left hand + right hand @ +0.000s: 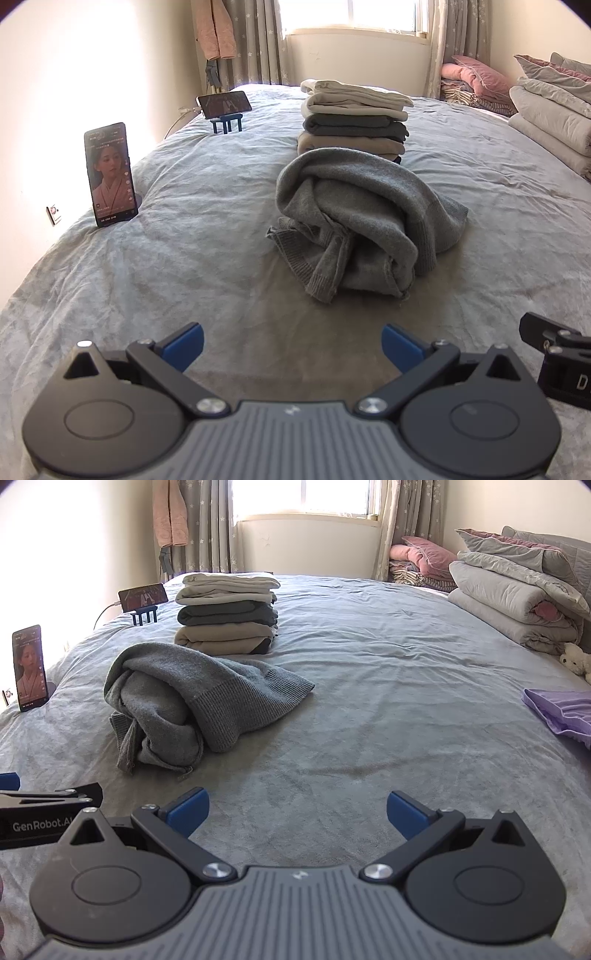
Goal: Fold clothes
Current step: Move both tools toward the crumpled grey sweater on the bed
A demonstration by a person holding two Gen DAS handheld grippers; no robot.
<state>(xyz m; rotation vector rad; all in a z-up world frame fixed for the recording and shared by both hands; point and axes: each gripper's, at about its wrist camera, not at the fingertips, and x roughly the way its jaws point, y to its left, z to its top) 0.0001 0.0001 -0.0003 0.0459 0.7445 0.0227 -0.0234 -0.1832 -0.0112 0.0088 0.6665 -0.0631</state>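
Observation:
A crumpled grey knit sweater [354,221] lies in a heap on the grey bedspread [184,240]; it also shows in the right wrist view [192,698]. Behind it stands a stack of folded clothes [354,118], white, dark grey and beige, also in the right wrist view [227,616]. My left gripper [291,345] is open and empty, low over the bed, short of the sweater. My right gripper [297,814] is open and empty, to the right of the sweater. Each gripper's edge shows in the other's view.
Two phones stand at the bed's left: one upright [110,173], one on a blue stand [225,105]. Folded quilts and pillows [517,590] pile at the right. A purple item [565,712] and a white plush toy [576,659] lie at the right edge.

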